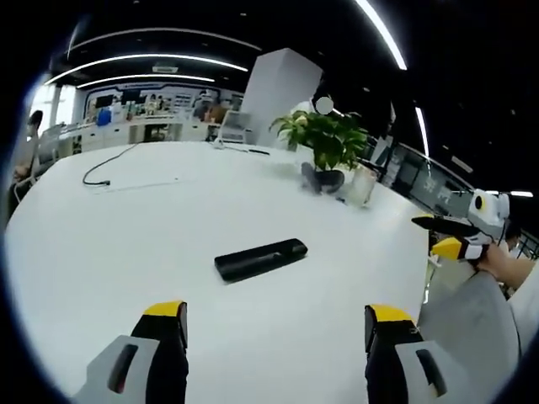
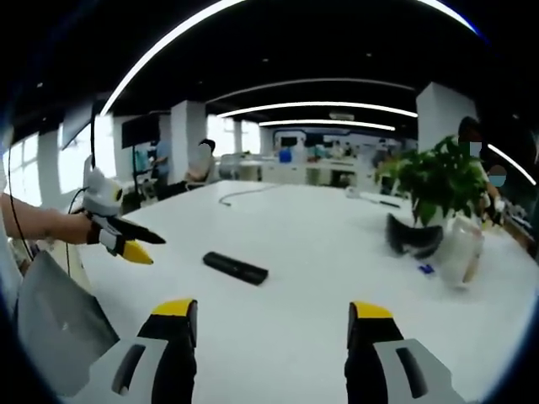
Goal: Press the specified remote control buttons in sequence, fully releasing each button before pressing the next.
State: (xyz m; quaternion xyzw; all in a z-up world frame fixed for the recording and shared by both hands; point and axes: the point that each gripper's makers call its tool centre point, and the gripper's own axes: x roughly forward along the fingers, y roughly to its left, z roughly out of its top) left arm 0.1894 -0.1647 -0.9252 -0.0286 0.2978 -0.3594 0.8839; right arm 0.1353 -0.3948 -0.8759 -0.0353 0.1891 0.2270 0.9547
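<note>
In the left gripper view the left gripper (image 1: 276, 324) has its two yellow-tipped black jaws spread wide apart, gripping and touching nothing, poised above a smooth white table (image 1: 126, 244). Ahead of the jaws and roughly between their lines lies the remote control (image 1: 260, 259), a slim, matte black bar with rounded ends, flat on the tabletop; its long axis runs across the view, the far end angled up to the right, and its buttons are too small to make out. The right gripper (image 1: 450, 236) enters from the right edge with a hand behind it, its yellow-tipped jaws seen side-on; how far they part cannot be judged in this view. In the right gripper view the right gripper (image 2: 272, 324) shows its own jaws standing wide apart and empty, with the remote control (image 2: 235, 268) ahead and a little left of the left jaw, its length slanting down to the right. The left gripper (image 2: 135, 244) comes in from the left there. Farther off, beyond the remote, a leafy green potted plant (image 1: 330, 145) stands beside a pale jar (image 1: 360, 186), and a thin dark cable (image 1: 109, 164) curls on the table.
</note>
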